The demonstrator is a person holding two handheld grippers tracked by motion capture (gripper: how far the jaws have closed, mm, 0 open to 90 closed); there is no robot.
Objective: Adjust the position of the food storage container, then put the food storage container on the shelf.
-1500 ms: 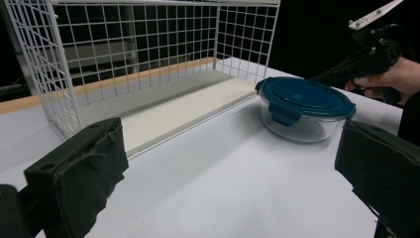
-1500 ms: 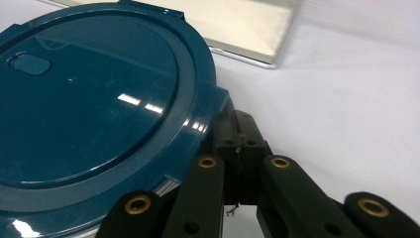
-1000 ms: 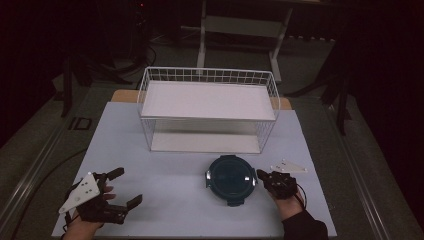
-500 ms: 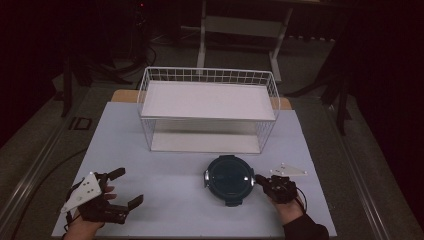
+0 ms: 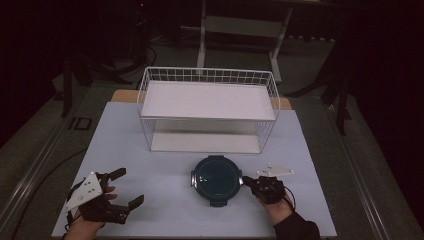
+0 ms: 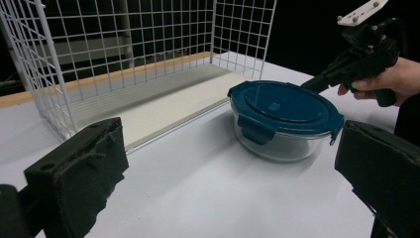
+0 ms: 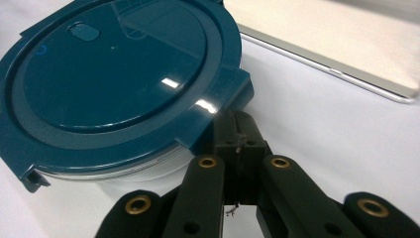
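Left gripper (image 5: 120,187) sits open, well left of the container (image 5: 215,180), doing nothing so far. Container's in front of the wire basket (image 5: 150,107), lid on. Right gripper (image 5: 246,180), clenched empty, looks to touch its right-hand latch; opening hasn't started.

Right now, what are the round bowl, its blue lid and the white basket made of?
The bowl looks like clear glass: you see through its wall. The lid seems glossy teal plastic, mirroring light, with clip tabs. The basket looks like thin white-coated metal wire in a grid.
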